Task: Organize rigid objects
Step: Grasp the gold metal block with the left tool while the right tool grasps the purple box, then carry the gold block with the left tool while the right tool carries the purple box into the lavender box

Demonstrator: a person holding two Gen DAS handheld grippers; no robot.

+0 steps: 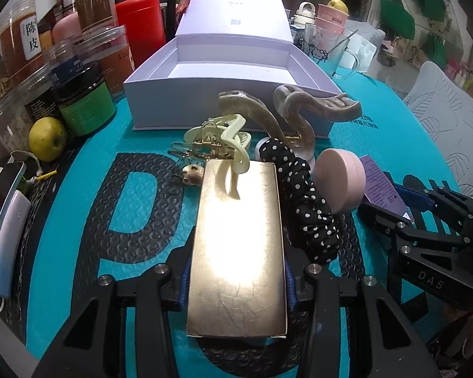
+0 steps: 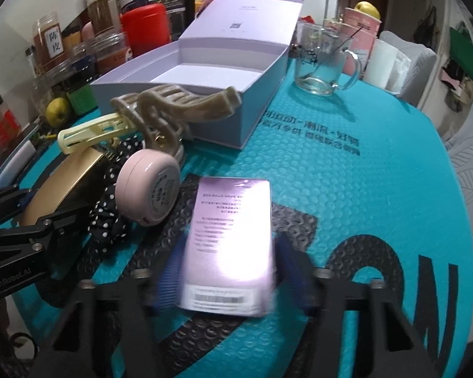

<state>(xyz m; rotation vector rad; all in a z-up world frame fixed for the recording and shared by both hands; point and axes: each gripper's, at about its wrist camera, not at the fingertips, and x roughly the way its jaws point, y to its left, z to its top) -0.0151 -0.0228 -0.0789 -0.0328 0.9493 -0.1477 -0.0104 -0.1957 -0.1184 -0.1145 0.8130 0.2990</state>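
My left gripper [image 1: 236, 286] is shut on a gold box [image 1: 236, 252] that lies flat on the teal mat; the box also shows in the right wrist view [image 2: 63, 182]. My right gripper [image 2: 227, 274] is shut on a purple box [image 2: 230, 236], also seen in the left wrist view [image 1: 381, 186]. An open white gift box [image 1: 230, 82] [image 2: 186, 94] stands behind. In front of it lie a cream hair claw [image 1: 227, 148], a large beige hair claw [image 1: 287, 110] [image 2: 170, 107], a black polka-dot scrunchie [image 1: 306, 201] and a pink round case [image 1: 340, 182] [image 2: 148, 186].
Jars [image 1: 19, 41], a red canister [image 1: 138, 28] and a yellow fruit [image 1: 47, 138] crowd the back left. A phone and power bank [image 1: 6, 233] lie at the left edge. A glass mug [image 2: 321, 60] and pink cups [image 2: 362, 22] stand at the back right.
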